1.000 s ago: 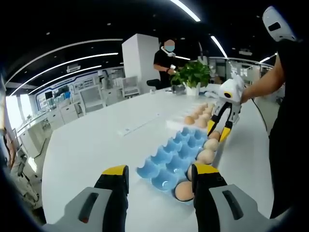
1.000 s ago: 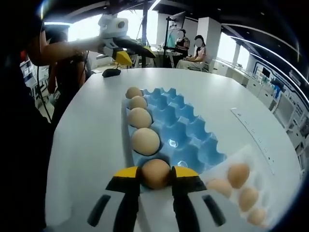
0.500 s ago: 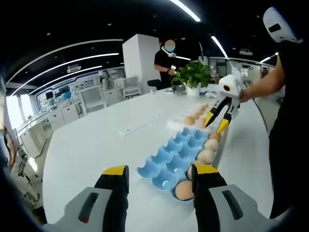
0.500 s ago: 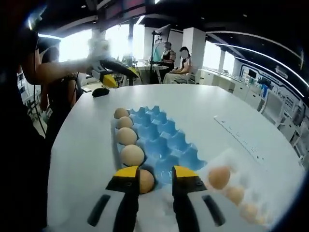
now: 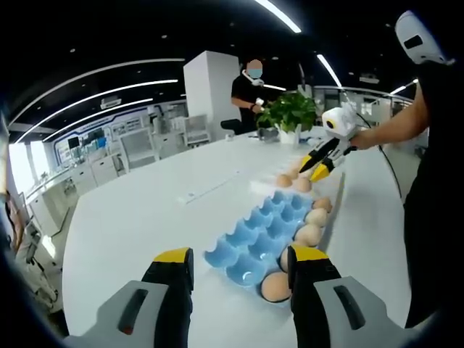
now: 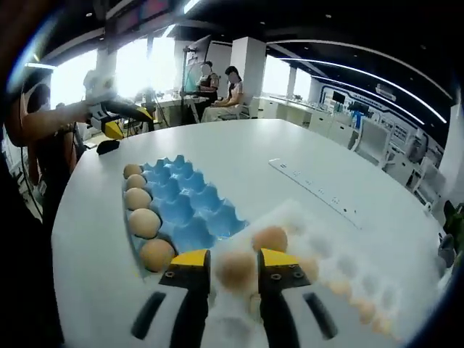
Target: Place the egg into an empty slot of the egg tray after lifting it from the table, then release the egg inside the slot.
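A blue egg tray (image 5: 254,235) lies on the white table, with several brown eggs (image 5: 309,233) in the row along one edge. In the right gripper view that row (image 6: 144,222) runs up the left side of the blue tray (image 6: 190,210). My right gripper (image 6: 233,261) is low over a white tray (image 6: 330,254) of loose eggs. Its jaws stand apart on either side of a blurred brown egg (image 6: 235,270). Another egg (image 6: 270,238) lies just beyond. My left gripper (image 5: 235,270) hangs open at the blue tray's near end, holding nothing. The right gripper (image 5: 317,167) appears beyond, over the white tray (image 5: 290,180).
A potted plant (image 5: 290,112) and a standing person (image 5: 250,87) are at the table's far end. A power strip (image 6: 312,190) lies mid-table. A hand carries the left gripper (image 6: 125,120) past a dark object (image 6: 109,146). Two people (image 6: 217,83) sit behind.
My right gripper let go of its egg in the end slot of the blue tray, drew back and swung over to the white tray. The left gripper stayed put.
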The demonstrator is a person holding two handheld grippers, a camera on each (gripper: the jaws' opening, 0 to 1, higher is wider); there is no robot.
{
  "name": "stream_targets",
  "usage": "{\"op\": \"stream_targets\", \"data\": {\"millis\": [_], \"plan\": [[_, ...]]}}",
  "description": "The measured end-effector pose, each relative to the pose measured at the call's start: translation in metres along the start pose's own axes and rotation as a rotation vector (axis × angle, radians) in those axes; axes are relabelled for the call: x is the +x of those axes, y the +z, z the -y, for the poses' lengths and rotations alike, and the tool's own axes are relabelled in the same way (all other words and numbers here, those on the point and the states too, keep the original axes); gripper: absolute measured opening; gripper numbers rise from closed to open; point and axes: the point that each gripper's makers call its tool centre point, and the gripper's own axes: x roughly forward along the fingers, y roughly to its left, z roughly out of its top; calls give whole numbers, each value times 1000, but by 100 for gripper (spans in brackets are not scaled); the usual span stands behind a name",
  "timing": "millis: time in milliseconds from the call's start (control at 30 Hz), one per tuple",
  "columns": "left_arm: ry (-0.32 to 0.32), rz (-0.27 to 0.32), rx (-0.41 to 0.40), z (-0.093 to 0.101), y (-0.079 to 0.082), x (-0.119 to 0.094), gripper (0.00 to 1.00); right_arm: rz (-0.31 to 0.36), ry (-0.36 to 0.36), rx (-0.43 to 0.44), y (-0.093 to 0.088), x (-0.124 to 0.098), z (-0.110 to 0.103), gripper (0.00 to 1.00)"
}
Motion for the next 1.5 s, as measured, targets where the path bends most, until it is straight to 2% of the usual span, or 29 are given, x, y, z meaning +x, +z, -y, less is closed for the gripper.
{"op": "stream_targets", "data": {"millis": [633, 867, 1167, 1300, 1400, 1500], "plan": [[5, -2, 0, -4, -1, -1, 53, -80, 20, -6, -20, 14, -3, 27], [7, -4, 2, -4, 0, -1, 52, -87, 31, -1, -20, 16, -2, 27], [17, -4, 3, -7, 0, -4, 52, -188, 92, -15, -23, 21, -3, 28], [23, -4, 4, -8, 0, -4, 52, -202, 111, -9, -25, 22, -2, 28], [25, -2, 4, -7, 1, -4, 52, -214, 101, 21, -25, 22, -2, 27], [24, -4, 4, -6, 1, -4, 52, -206, 85, -1, -24, 20, -3, 26]]}}
